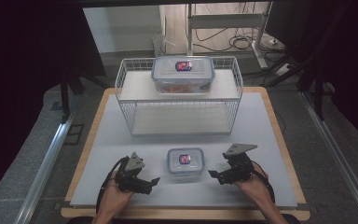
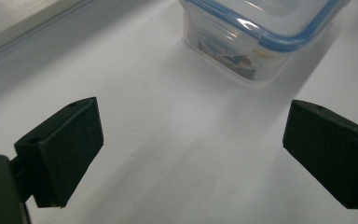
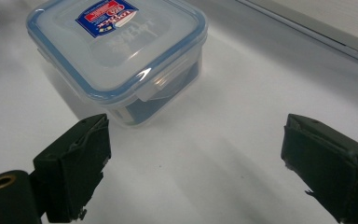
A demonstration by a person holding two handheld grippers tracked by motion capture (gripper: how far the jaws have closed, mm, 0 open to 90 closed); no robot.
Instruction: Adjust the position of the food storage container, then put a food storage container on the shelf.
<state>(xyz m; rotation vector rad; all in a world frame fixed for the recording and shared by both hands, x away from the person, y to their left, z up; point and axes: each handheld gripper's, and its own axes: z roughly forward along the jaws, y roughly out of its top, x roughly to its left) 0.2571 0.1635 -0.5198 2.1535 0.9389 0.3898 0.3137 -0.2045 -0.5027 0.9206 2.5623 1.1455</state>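
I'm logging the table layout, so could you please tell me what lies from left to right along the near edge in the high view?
Left claw → small lidded container → right claw.

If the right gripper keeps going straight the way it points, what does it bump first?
Probably the small box: the right gripper, jaws open, points toward its near corner, slightly off-centre.

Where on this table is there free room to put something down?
Bare mat lies left and right of the wire rack, and between it and the small container. Crowded: the near edge, where the left gripper and right gripper flank that container.
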